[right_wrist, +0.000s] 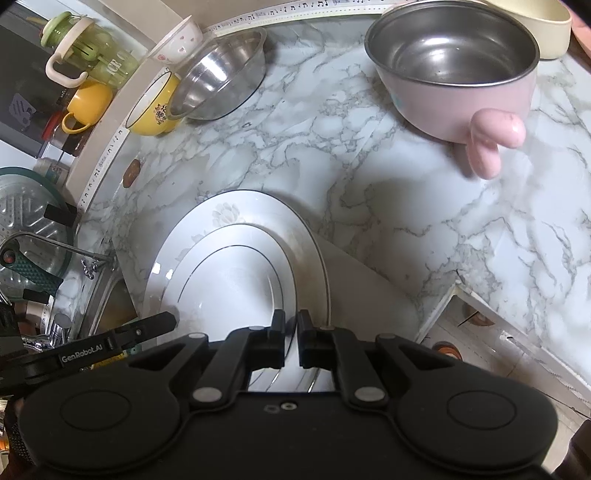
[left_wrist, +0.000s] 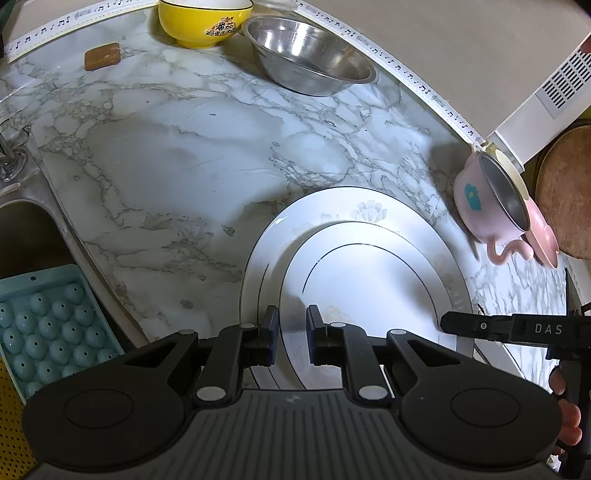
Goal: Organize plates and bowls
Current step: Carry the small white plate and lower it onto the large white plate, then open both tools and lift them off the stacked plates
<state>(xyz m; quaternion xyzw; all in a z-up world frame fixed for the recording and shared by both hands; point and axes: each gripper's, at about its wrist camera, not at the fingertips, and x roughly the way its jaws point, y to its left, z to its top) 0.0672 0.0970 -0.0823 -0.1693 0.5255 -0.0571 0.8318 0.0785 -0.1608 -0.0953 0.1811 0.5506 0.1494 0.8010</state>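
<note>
Plates: smaller plate (left_wrist: 369, 280) held over the larger plate (left_wrist: 332, 218) on the marble counter (left_wrist: 184, 155).
Left gripper (left_wrist: 291, 334): clamped on the smaller plate's near rim.
Right gripper (right_wrist: 291, 338): pinched tight on the same plate's rim.
Risk: uneven lowering could tilt it, slipping off-centre or chipping rims.
Neighbours: pink bowl (right_wrist: 454, 99) and steel bowl (left_wrist: 310, 55) stand well apart.

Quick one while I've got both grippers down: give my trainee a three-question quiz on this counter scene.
1. True or false: the small plate sits on top of the larger plate.
2. What does each gripper clamp? A) the yellow bowl B) the small plate's rim C) nothing
3. What lines the inside of the pink bowl?

Key: 1 true. 2 B: left gripper and right gripper grip opposite edges. 3 bare metal, like the steel bowl.
</note>
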